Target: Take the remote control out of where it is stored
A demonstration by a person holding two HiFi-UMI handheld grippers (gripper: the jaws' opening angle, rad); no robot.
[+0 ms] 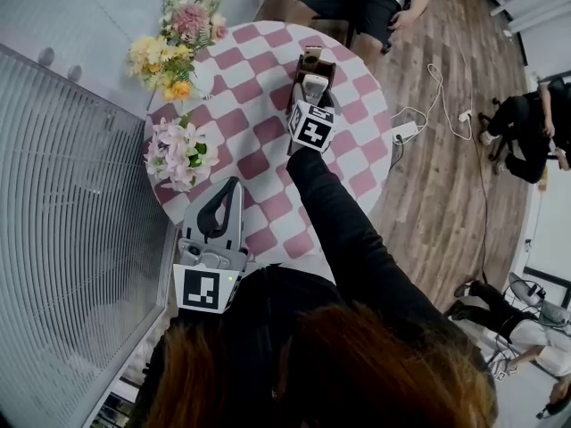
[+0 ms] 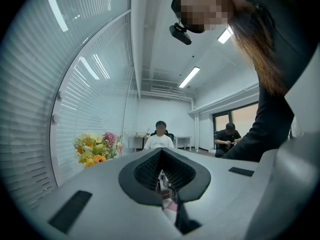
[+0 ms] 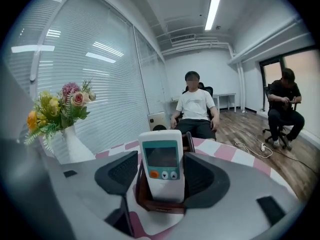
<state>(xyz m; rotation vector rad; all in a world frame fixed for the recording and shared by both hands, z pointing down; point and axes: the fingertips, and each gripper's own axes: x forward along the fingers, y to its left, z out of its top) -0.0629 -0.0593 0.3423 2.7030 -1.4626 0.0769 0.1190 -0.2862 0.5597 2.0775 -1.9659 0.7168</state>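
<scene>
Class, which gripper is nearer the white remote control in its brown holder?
Right. The right gripper has open jaws flanking the remote control; the left gripper, shut, hangs back at the near edge of the table.

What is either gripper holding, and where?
Nothing is held. The right gripper, jaws open, flanks the remote control, upright in its holder, without pressing; the left gripper is shut, empty.

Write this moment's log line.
right hand-held gripper: open around white plastic remote control upright in dark brown holder | left hand-held gripper: shut
</scene>
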